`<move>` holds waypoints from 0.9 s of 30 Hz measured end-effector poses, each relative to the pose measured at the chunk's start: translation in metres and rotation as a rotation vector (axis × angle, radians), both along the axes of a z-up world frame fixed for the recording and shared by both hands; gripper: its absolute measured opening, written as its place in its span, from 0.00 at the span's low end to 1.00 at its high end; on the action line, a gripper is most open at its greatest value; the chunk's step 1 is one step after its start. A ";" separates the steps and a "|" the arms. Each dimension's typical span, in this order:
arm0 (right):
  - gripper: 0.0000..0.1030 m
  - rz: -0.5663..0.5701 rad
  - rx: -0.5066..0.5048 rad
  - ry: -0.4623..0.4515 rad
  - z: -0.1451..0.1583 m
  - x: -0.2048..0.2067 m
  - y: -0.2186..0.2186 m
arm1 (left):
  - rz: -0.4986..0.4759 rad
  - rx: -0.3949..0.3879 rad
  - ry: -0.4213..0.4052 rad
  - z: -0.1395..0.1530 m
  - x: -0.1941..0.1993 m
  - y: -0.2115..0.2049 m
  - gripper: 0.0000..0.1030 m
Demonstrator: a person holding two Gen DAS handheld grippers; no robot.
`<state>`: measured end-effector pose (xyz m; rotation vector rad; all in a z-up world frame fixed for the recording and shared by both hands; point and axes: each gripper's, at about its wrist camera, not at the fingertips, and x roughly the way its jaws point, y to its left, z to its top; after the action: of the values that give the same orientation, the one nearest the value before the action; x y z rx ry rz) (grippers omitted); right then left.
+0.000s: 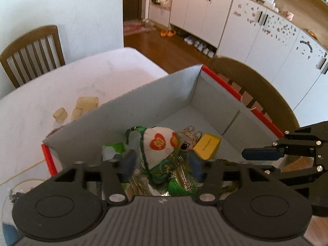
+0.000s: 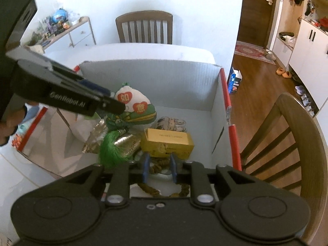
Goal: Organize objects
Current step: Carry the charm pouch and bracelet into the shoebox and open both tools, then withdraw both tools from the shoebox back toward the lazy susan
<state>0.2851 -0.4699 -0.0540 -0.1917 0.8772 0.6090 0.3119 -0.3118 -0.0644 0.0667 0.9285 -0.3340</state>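
**Both grippers over the box, jaws apart**

Already most of the clutter sat inside the large grey corrugated box with red edge strips, which filled the middle of both views on the white marbled table. Lower centre in the right wrist view, the yellow rectangular carton lay with its long axis running left to right, directly beyond the right gripper, whose blue pads stood narrowly apart over a brown braided cord, gripping nothing. The white and green stuffed pouch with red hearts lay just ahead of the left gripper, between its spread fingers, apparently untouched. Left of the box wall in the left wrist view, several small pale yellow translucent blocks remained on the table, nearer the left hand, likely the next pick.
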 end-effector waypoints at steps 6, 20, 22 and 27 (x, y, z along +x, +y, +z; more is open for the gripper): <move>0.34 -0.025 0.046 -0.019 0.014 -0.010 -0.003 | -0.003 -0.014 -0.038 0.017 -0.018 0.007 0.60; 0.63 -0.054 0.108 -0.070 0.041 -0.038 0.019 | 0.026 -0.036 -0.131 0.048 -0.062 0.045 0.67; 0.67 -0.059 0.113 -0.075 0.043 -0.043 0.024 | 0.031 -0.038 -0.144 0.052 -0.068 0.053 0.67; 0.78 -0.076 0.126 -0.086 0.049 -0.057 0.038 | 0.058 -0.063 -0.155 0.056 -0.083 0.075 0.73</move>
<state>0.2283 -0.4314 -0.0048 -0.0703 0.7575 0.5792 0.2293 -0.2364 -0.0082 0.0072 0.7647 -0.2995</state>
